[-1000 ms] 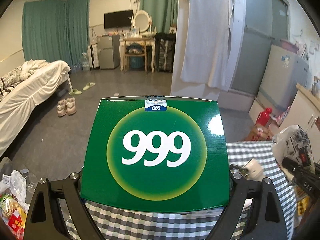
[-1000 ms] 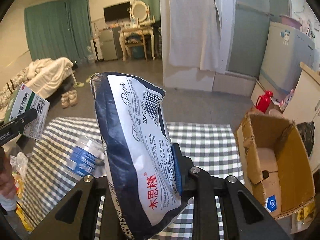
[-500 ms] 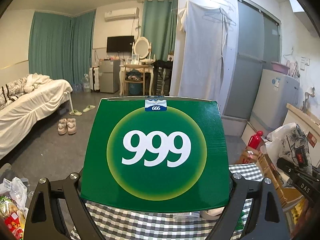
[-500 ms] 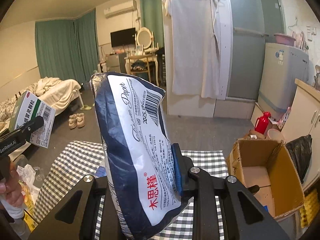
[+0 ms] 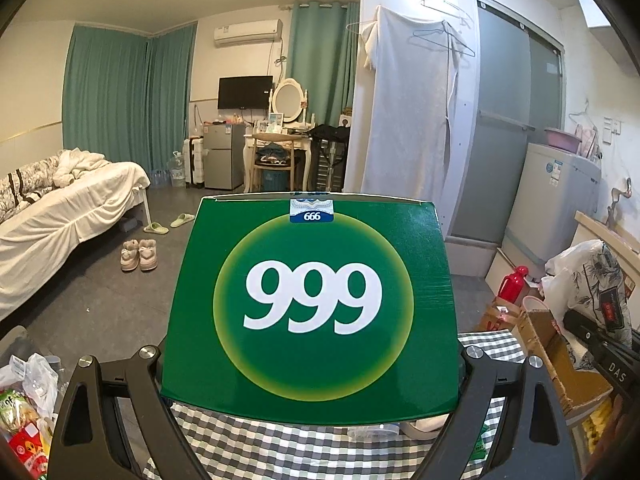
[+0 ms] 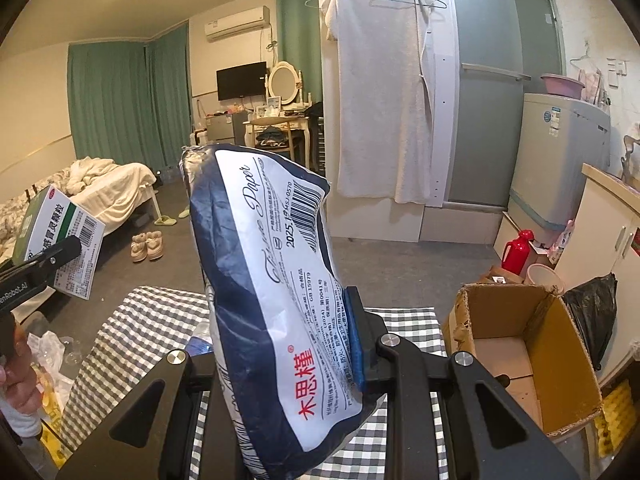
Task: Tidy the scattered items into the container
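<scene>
Left gripper (image 5: 310,376) clamped on green medicine box (image 5: 310,304), right gripper (image 6: 280,360) squeezing tissue paper pack (image 6: 276,292), both raised above checkered table (image 6: 132,320); open cardboard box (image 6: 520,356) at right table edge.

Green box (image 5: 312,308): a large white "999", with "666" on a small blue sticker at its top edge.
Tissue pack (image 6: 276,300): "Tissue Paper" in script, red "木思槿", "2025" by the barcode.
Left gripper (image 6: 44,264): "enRobot.AI" along its side.
Right gripper (image 5: 612,364): "DAS".
</scene>
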The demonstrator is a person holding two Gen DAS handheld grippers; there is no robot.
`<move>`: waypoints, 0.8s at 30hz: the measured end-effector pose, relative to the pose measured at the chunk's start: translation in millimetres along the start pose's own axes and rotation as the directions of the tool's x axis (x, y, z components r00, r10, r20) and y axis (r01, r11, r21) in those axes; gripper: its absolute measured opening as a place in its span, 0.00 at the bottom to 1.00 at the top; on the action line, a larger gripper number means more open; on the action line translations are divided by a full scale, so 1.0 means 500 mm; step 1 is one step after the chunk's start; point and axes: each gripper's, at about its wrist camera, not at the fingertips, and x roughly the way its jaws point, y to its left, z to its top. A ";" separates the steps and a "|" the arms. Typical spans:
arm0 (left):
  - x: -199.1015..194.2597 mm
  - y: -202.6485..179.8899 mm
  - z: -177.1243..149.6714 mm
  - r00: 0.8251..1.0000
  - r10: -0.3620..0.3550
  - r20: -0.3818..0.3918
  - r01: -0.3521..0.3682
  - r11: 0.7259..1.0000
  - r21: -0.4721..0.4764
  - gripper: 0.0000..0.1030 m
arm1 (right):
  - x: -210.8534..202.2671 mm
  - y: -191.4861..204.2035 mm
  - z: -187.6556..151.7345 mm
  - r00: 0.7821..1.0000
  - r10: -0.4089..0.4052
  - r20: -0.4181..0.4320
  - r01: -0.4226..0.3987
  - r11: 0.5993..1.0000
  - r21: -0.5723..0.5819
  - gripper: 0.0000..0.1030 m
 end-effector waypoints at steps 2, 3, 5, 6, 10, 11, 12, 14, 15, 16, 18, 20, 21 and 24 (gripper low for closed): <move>-0.003 -0.003 -0.001 1.000 -0.001 0.002 0.001 1.000 0.002 0.91 | -0.002 -0.004 0.001 1.000 -0.006 0.001 0.006 1.000 0.004 0.22; -0.003 -0.005 -0.001 1.000 -0.003 0.002 0.003 1.000 0.003 0.91 | -0.003 -0.008 0.000 1.000 -0.011 0.002 0.011 1.000 0.006 0.22; -0.005 -0.009 0.000 1.000 -0.008 0.003 0.008 1.000 0.005 0.91 | -0.005 -0.016 0.000 1.000 -0.029 0.006 0.029 1.000 0.007 0.22; -0.005 -0.011 0.000 1.000 -0.010 0.003 0.010 1.000 0.006 0.91 | -0.007 -0.019 -0.001 0.999 -0.035 0.007 0.035 0.999 0.008 0.22; -0.002 -0.029 0.002 1.000 -0.028 0.003 0.028 0.999 0.017 0.91 | -0.017 -0.040 -0.002 0.998 -0.061 0.008 0.061 0.998 0.018 0.22; -0.001 -0.036 0.003 0.999 -0.033 0.002 0.033 0.999 0.020 0.91 | -0.020 -0.046 -0.002 0.998 -0.067 0.009 0.067 0.998 0.022 0.22; 0.000 -0.042 0.005 0.999 -0.040 0.000 0.040 0.999 0.023 0.91 | -0.023 -0.053 -0.002 0.997 -0.075 0.010 0.074 0.997 0.026 0.22; 0.003 -0.058 0.006 0.999 -0.053 -0.001 0.053 0.998 0.033 0.91 | -0.031 -0.069 -0.004 0.996 -0.093 0.012 0.092 0.995 0.033 0.22; 0.004 -0.066 0.005 0.998 -0.060 -0.001 0.060 0.997 0.038 0.91 | -0.035 -0.076 -0.004 0.995 -0.100 0.012 0.100 0.994 0.037 0.22; 0.006 -0.076 0.005 0.998 -0.070 -0.001 0.070 0.997 0.041 0.91 | -0.040 -0.086 -0.005 0.994 -0.110 0.013 0.109 0.993 0.042 0.22; 0.010 -0.092 0.001 0.996 -0.088 -0.006 0.088 0.995 0.046 0.91 | -0.051 -0.105 -0.006 0.992 -0.129 0.014 0.128 0.990 0.051 0.22; 0.014 -0.116 0.002 0.994 -0.107 -0.012 0.107 0.993 0.057 0.91 | -0.059 -0.120 -0.005 0.989 -0.146 0.015 0.145 0.988 0.058 0.22; 0.016 -0.126 0.001 0.993 -0.114 -0.014 0.114 0.991 0.063 0.91 | -0.064 -0.129 -0.005 0.988 -0.155 0.016 0.154 0.986 0.062 0.22; 0.021 -0.161 -0.001 0.989 -0.145 -0.018 0.146 0.986 0.081 0.91 | -0.079 -0.159 -0.007 0.983 -0.183 0.016 0.182 0.980 0.078 0.22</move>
